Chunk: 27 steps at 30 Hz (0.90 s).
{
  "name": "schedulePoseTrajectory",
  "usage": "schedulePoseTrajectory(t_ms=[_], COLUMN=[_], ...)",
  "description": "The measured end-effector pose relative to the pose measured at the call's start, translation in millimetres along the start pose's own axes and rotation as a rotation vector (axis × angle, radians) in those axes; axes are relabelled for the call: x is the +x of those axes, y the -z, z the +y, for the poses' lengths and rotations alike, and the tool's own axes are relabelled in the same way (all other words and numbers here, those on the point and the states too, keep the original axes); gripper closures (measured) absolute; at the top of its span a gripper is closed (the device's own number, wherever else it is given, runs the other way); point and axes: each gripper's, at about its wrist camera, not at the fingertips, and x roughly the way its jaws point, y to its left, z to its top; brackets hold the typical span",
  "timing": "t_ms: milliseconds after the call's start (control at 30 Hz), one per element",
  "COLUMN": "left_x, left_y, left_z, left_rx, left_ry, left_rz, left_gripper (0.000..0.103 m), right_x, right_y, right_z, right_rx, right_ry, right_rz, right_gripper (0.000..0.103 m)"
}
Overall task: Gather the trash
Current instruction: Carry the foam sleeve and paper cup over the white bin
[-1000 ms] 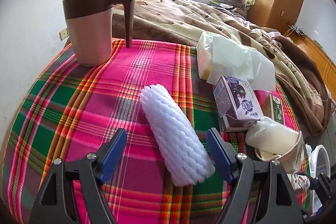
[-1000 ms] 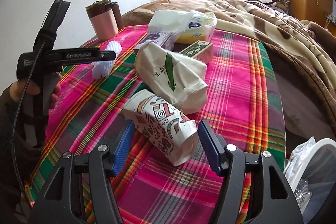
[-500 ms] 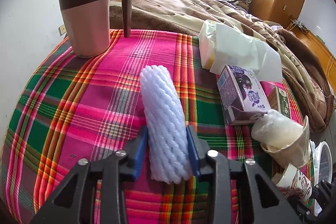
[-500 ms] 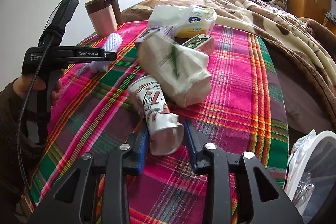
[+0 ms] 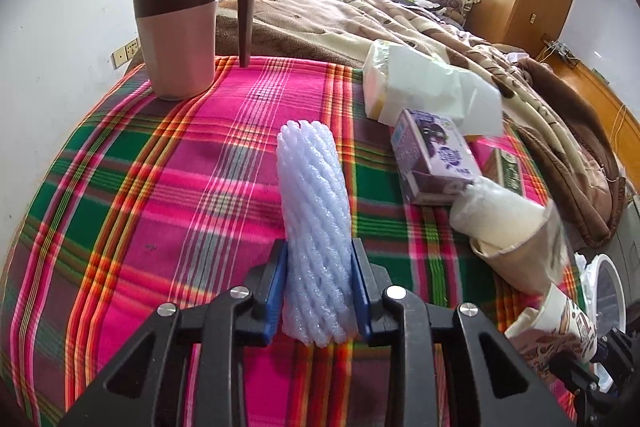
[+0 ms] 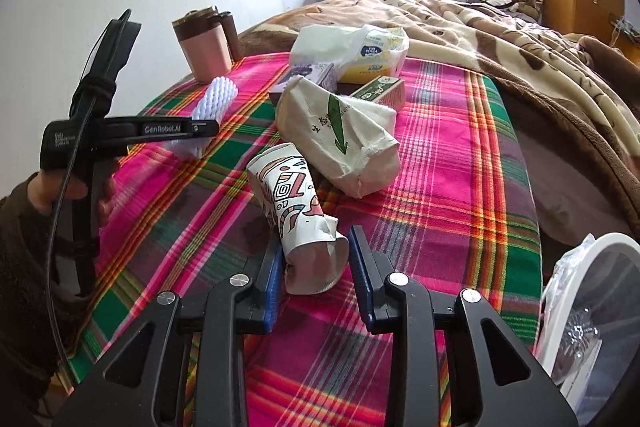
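A white foam net sleeve [image 5: 312,195] lies lengthwise on the plaid tablecloth [image 5: 160,187]. My left gripper [image 5: 319,259] is closing the last bit onto its near end, and both blue pads press its sides. In the right wrist view the same sleeve [image 6: 216,97] shows beside the left gripper [image 6: 200,127], held by a person's hand. A patterned paper cup [image 6: 292,203] is squeezed at its crumpled mouth by my right gripper [image 6: 316,251], which is shut on it. The cup [image 5: 568,323] also shows at the lower right of the left wrist view.
A paper bag with a green arrow [image 6: 340,139], a purple carton [image 5: 432,155], a green box [image 6: 380,91] and a bagged tissue pack [image 6: 360,51] lie mid-table. A pink mug [image 5: 176,39] stands at the far left. A white bin [image 6: 592,247] sits off the right edge. A blanket-covered bed lies behind.
Both grippers went from open around their objects to shut on them. The foam sleeve turned straight between the left pads. The paper cup's mouth got crushed and its far end rose.
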Motion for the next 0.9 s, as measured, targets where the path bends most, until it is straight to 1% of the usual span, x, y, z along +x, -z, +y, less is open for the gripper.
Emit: schedulePoseTrajectory(t_ms=[333, 567, 667, 900], left_x=[-41.1, -69.7, -81.2, -102.4], left_y=[18.6, 32.1, 38.7, 53.3], left_z=[-10.5, -28.9, -40.7, -62.5], left_rx=[0.013, 0.039, 0.064, 0.098], left_ry=[0.030, 0.073, 0.085, 0.127], left_rz=[-0.055, -0.093, -0.107, -0.131], left_gripper=[0.072, 0.072, 0.072, 0.072], right_x=[-22.0, -41.2, -49.5, -67.9], right_y=[6.5, 11.3, 14.7, 21.2], right_z=[-4.8, -11.8, -14.9, -25.0], right_rx=[0.052, 0.089, 0.102, 0.137], right_ry=[0.006, 0.020, 0.028, 0.053], right_rz=[-0.058, -0.103, -0.122, -0.163], right_gripper=[0.071, 0.071, 0.071, 0.071])
